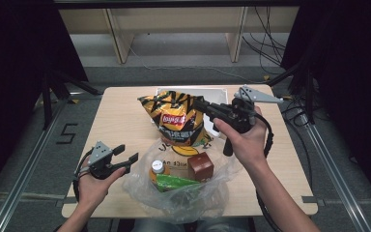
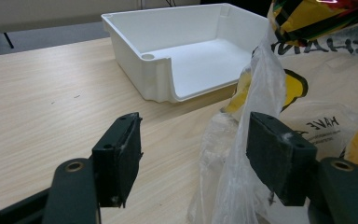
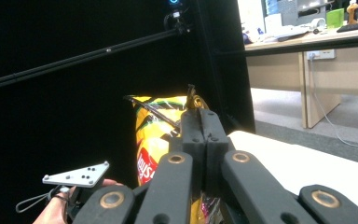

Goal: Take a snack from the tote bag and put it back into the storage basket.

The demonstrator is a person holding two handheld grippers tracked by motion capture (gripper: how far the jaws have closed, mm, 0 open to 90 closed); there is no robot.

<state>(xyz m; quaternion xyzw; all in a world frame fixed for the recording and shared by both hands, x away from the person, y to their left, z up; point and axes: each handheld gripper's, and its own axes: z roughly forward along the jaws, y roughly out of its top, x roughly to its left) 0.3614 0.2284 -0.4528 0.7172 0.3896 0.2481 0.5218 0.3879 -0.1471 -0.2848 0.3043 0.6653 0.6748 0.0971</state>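
Right tool (image 1: 199,104) pinches yellow-black chip bag (image 1: 174,121).

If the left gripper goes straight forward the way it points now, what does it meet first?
Probably the clear plastic bag, whose fold already lies by the left gripper, beside one pad. The white tray stands farther off.

The chip bag (image 2: 321,18) is cut off by the top edge in the left gripper view. In the high view, the plastic bag (image 1: 174,193) partly hides the bottle (image 1: 158,169) and green packet (image 1: 174,182), and its print is too small to read.
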